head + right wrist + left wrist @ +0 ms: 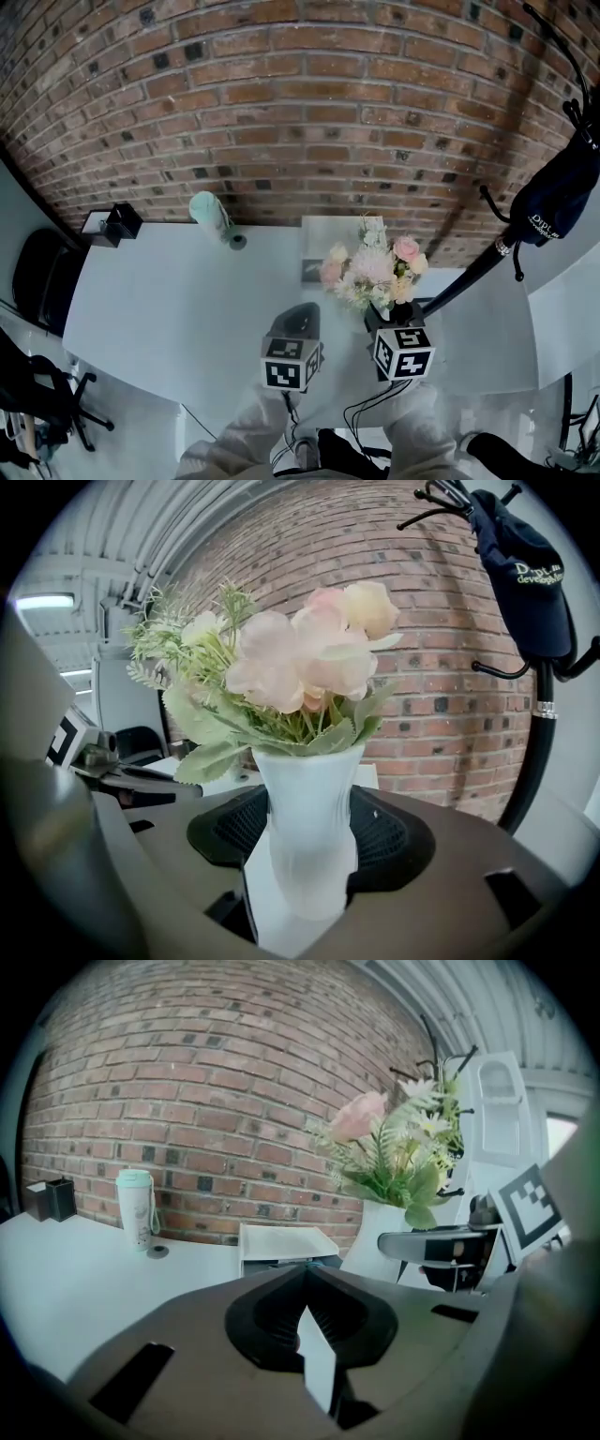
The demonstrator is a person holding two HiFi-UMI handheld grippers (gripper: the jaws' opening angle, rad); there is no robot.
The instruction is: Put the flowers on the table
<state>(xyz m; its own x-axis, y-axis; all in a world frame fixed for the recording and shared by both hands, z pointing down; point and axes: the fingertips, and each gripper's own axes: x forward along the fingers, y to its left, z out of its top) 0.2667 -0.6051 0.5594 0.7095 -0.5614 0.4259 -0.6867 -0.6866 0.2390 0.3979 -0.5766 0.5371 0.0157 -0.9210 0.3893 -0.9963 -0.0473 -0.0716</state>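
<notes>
Clamped on the white vase [305, 799], right gripper [305, 855] keeps the flowers [300, 658] upright over the table [169, 300], probably for setting down; left gripper [309, 1321] waits alongside, jaws together, empty.

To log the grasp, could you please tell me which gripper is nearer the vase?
Right. The right gripper is clamped on the vase. The left gripper hangs beside it on its left, shut and empty.

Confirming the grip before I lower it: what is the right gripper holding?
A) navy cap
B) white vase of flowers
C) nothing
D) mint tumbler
B: the right gripper view shows the right gripper with its jaws closed on the white vase holding the flowers.
</notes>
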